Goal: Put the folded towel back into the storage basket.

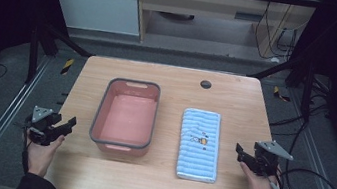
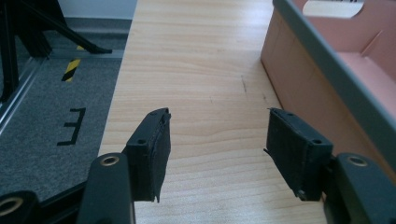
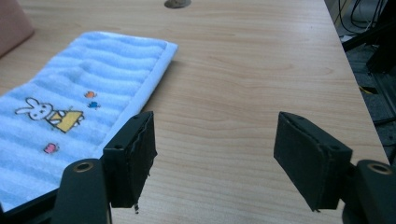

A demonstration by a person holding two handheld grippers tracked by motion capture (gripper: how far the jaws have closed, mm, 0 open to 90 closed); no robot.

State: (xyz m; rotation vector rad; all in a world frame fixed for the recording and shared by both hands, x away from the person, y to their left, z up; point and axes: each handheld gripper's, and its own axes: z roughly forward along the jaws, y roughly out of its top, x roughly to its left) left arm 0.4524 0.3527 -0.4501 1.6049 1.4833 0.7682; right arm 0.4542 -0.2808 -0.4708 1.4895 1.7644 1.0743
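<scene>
A: The right gripper [image 3: 215, 154] has its jaws wide apart and holds nothing — the folded blue towel [image 3: 70, 107] lies just beside it. The left gripper [image 2: 217, 149] is also open and empty, near the pink basin [image 1: 125, 114].

B: So it looks like the approach step. Next, I think, the right one must reach the towel edge and close on it.

Folded blue towel [image 1: 199, 144] beside pink basin [image 1: 126, 114]

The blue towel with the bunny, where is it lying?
In the high view the blue towel lies flat on the table, between the pink bin and the right gripper.
</scene>
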